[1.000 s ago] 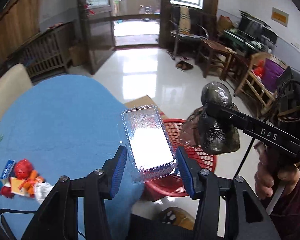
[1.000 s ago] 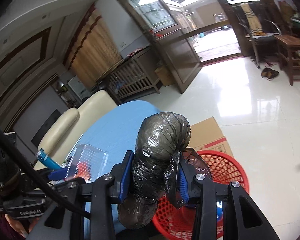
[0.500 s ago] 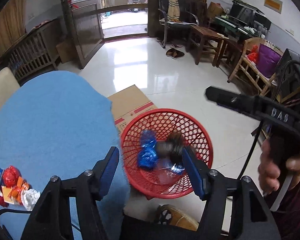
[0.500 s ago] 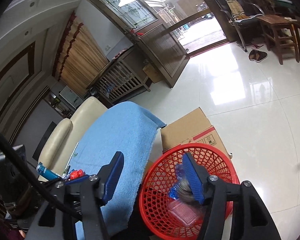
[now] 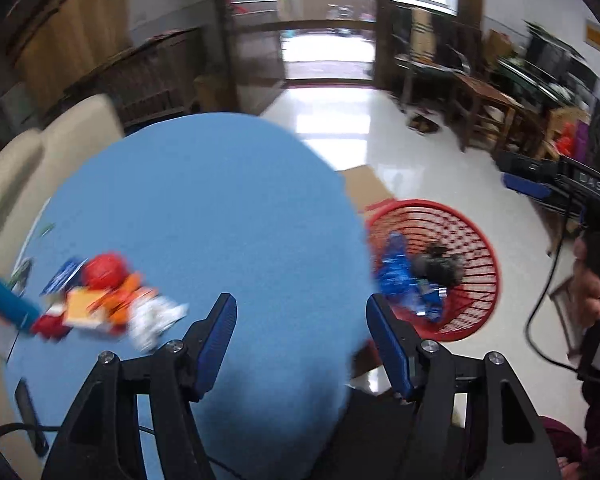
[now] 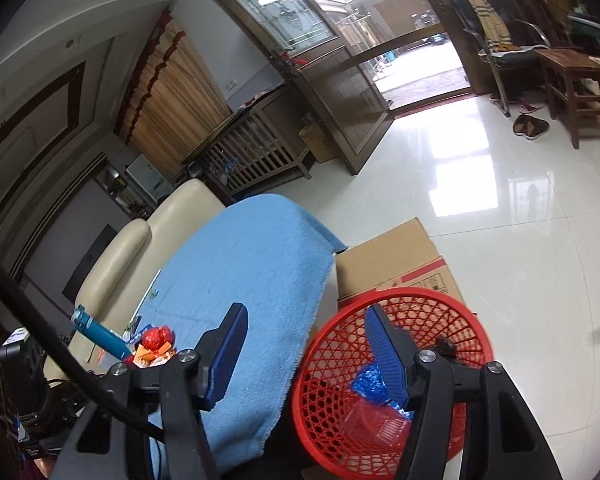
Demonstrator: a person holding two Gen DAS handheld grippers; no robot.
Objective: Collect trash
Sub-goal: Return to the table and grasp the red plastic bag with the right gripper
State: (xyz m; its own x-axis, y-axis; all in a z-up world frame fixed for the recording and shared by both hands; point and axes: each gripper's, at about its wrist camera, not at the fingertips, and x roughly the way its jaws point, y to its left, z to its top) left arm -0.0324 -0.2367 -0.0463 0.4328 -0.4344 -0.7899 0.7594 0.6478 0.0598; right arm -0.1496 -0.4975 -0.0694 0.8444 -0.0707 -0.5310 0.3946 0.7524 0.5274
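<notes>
Left gripper (image 5: 300,330): jaws spread, nothing between them, over the near part of the blue table cloth (image 5: 204,208).
Right gripper (image 6: 304,350): jaws spread and empty, straddling the cloth's right edge and the left rim of the red basket (image 6: 432,296).
Trash pile (image 5: 108,300): red ball, orange and white wrappers, blurred, lying on the cloth left of the left gripper's jaws, clear of them. A teal tube (image 5: 4,300) touches the pile's left side.
Red basket, on the floor right of the table: holds a blue wrapper (image 5: 396,276), a dark wrapped bundle (image 5: 440,266) and a clear plastic tray (image 6: 374,424).
Cardboard box (image 6: 392,260): just beyond the basket, against the table.
Cream sofa (image 6: 140,248): far left of the table.
</notes>
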